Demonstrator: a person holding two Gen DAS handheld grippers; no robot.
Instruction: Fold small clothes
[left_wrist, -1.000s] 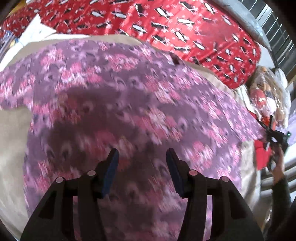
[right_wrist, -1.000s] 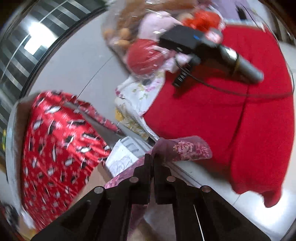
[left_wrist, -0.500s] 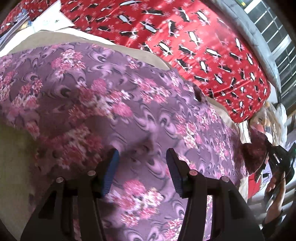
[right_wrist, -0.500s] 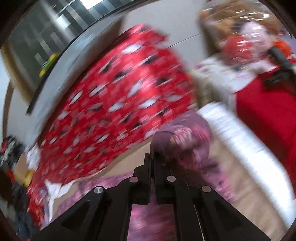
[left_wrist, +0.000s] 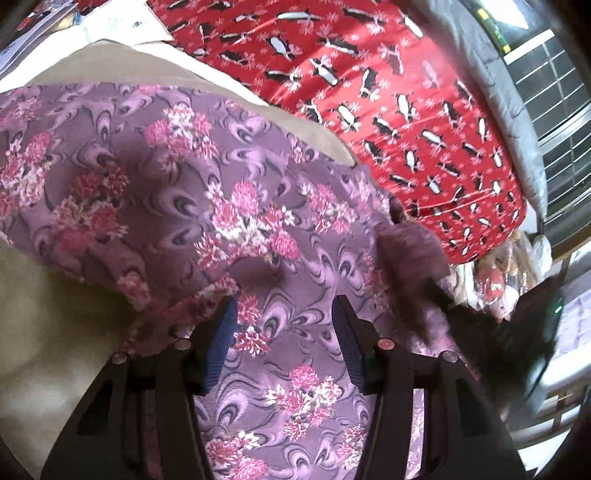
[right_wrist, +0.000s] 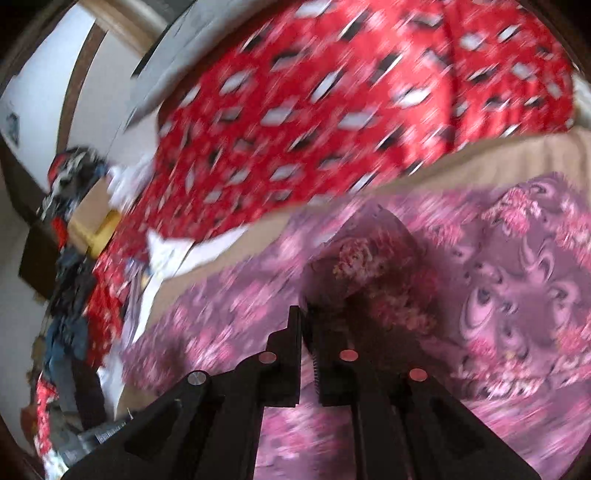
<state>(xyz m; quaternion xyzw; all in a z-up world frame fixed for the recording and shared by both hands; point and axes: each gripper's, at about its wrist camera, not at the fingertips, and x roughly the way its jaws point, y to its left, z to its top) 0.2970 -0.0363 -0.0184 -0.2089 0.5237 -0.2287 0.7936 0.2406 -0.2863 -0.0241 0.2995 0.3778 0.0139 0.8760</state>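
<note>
A purple garment with pink flowers (left_wrist: 192, 192) lies spread on a beige surface (left_wrist: 48, 295). My left gripper (left_wrist: 282, 325) is open and empty, hovering just above the cloth with its blue pads apart. My right gripper (right_wrist: 306, 314) is shut on a corner of the same purple garment (right_wrist: 373, 266) and holds that corner lifted over the spread cloth. The right gripper and its held corner also show blurred at the right of the left wrist view (left_wrist: 417, 258).
A red penguin-print cloth (left_wrist: 369, 92) covers the area behind the garment, and shows in the right wrist view (right_wrist: 332, 103). White papers (left_wrist: 122, 22) lie at the far left. A pile of dark clothes (right_wrist: 70, 258) sits at the left edge. A window grille (left_wrist: 554, 92) is at the right.
My right gripper has swung with the garment corner from over the red side area to over the spread cloth. The left gripper stays open and has moved closer to the cloth.
</note>
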